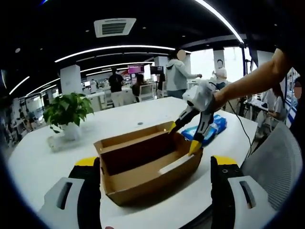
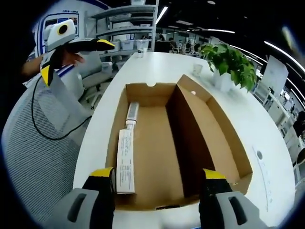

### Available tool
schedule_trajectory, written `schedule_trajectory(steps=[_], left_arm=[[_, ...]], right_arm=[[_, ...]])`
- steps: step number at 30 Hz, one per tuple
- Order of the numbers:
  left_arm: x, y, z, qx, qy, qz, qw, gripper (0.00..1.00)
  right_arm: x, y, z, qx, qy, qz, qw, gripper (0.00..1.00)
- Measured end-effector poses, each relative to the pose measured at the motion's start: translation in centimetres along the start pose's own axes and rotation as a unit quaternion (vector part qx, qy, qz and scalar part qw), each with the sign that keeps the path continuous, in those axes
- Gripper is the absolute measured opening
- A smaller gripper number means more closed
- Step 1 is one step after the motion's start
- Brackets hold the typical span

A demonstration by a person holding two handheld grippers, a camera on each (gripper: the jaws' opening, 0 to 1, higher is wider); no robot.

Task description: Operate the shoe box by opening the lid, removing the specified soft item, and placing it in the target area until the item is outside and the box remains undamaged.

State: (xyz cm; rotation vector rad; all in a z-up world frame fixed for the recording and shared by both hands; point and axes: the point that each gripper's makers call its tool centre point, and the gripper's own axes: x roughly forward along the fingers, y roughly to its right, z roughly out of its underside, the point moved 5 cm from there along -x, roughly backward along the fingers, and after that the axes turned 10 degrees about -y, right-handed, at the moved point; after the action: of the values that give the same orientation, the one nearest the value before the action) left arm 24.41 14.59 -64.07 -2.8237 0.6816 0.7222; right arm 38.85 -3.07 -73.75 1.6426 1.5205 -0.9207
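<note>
White office table (image 1: pixel 143 112) carried the open cardboard shoe box (image 1: pixel 147 167). Right gripper (image 2: pixel 157 183) stood with jaws apart over the box's near end, holding nothing; a white tube (image 2: pixel 126 160) lay inside along the box wall, just beside its jaw. Left gripper (image 1: pixel 155 183), jaws apart, flanked the box. A blue packet (image 1: pixel 209 128) lay beyond; a potted plant (image 1: pixel 67 113) stood well apart.

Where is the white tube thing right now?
In the right gripper view, the white tube lies inside the open cardboard box, flat on its floor along the left wall, just ahead of the right gripper.
</note>
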Motion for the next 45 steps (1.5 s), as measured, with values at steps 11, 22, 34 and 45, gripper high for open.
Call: schedule_trajectory(steps=[11, 22, 34, 45], left_arm=[[0.4, 0.1, 0.3, 0.003, -0.006, -0.001, 1.0, 1.0], [0.6, 0.0, 0.5, 0.002, -0.007, -0.001, 1.0, 1.0], [0.7, 0.0, 0.7, 0.003, -0.013, 0.001, 0.9999, 1.0], [0.7, -0.2, 0.7, 0.0, -0.014, -0.004, 0.9999, 1.0]], right_arm=[[2.4, -0.5, -0.5, -0.012, -0.023, -0.039, 0.9989, 0.62], [2.3, -0.3, -0.7, -0.022, -0.02, -0.04, 0.9987, 0.6], [2.5, -0.6, -0.8, -0.013, -0.016, -0.051, 0.9985, 0.54], [4.0, -2.8, -1.8, -0.03, 0.001, -0.087, 0.9958, 0.22]])
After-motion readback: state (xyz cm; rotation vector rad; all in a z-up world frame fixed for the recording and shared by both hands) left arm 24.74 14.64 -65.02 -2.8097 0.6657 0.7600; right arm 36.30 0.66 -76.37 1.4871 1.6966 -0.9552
